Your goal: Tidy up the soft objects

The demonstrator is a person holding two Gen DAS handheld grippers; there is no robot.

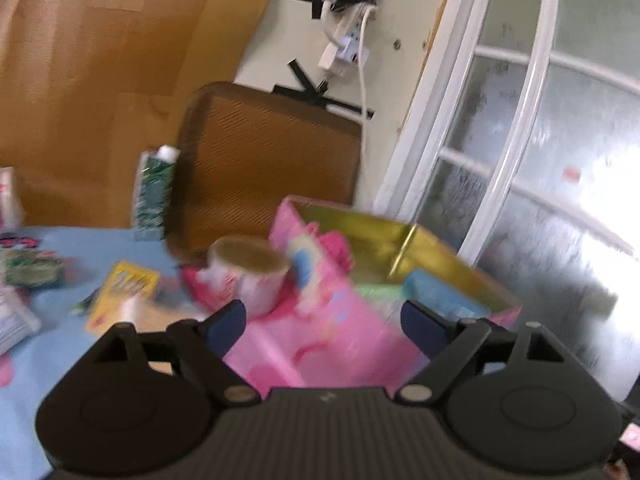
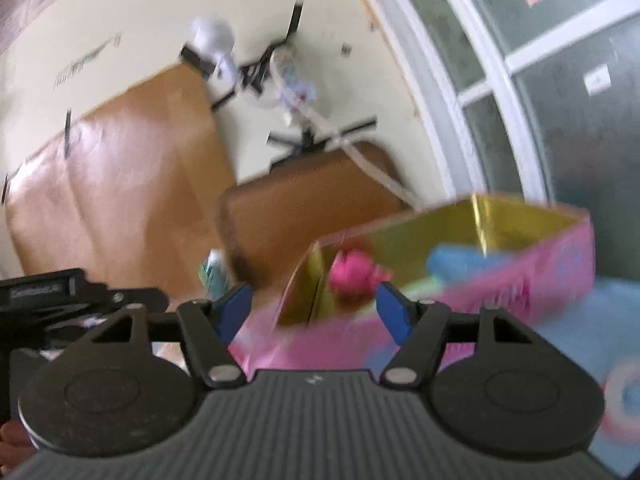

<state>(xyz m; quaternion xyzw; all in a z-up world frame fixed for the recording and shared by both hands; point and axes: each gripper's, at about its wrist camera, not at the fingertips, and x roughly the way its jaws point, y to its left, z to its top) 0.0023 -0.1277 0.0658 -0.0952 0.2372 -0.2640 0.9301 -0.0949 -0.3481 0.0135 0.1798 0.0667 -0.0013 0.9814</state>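
Observation:
A pink box with a gold lining stands on the blue tablecloth. It holds a pink fluffy item, a blue sponge-like block and something pale green. My left gripper hovers open just before the box's near wall, with nothing between its fingers. In the right wrist view the same box shows the pink fluffy ball and the blue soft piece. My right gripper is open and empty in front of the box's corner. Both views are blurred.
A tape roll, a yellow packet, a green carton and several packets lie left of the box. A brown chair back stands behind the table, a glass door to the right. A black device sits at left.

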